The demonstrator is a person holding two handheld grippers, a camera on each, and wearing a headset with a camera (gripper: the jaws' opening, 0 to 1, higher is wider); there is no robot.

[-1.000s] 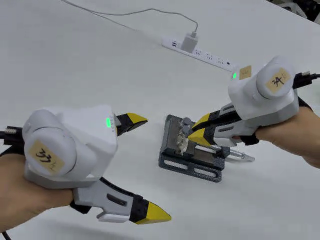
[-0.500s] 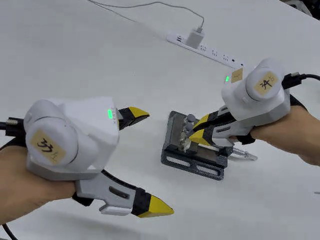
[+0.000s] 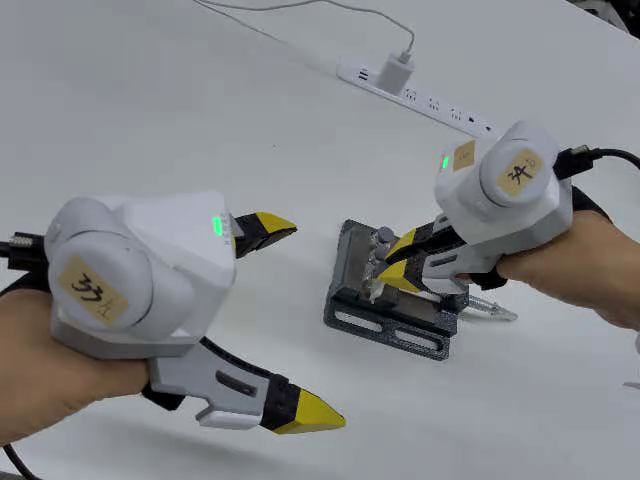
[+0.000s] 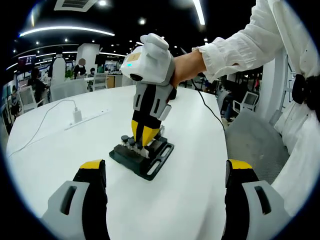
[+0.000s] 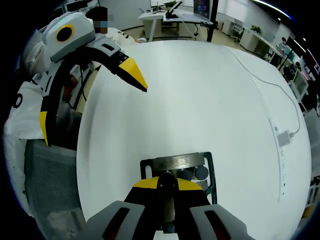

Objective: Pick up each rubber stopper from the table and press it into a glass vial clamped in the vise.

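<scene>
We judge the step in hand to be the seating of a stopper (image 5: 167, 180) into a vial held in the vise (image 3: 385, 325). The right gripper (image 3: 397, 266) stands directly over the row of vials (image 3: 381, 238), its jaws drawn nearly together on what appears to be a dark stopper between the tips. The right gripper view supports this, though the contact with the vial mouth is hidden beneath the tips. Two neighbouring vials in the vise appear already capped in grey. The right hand (image 3: 585, 265) reaches in from the right, with the tool pitched downward and leftward onto the vise. The left gripper (image 3: 290, 320) hovers at the near left, well apart from the vise, its jaws spread wide and holding nothing, pointed generally toward the work. The vise sits flat on the white table (image 3: 200, 120). In our judgement the next move calls for a straight downward press kept in line with the vial, then a release of the jaws. A tilted push risks a skewed stopper or strain on the glass.
</scene>
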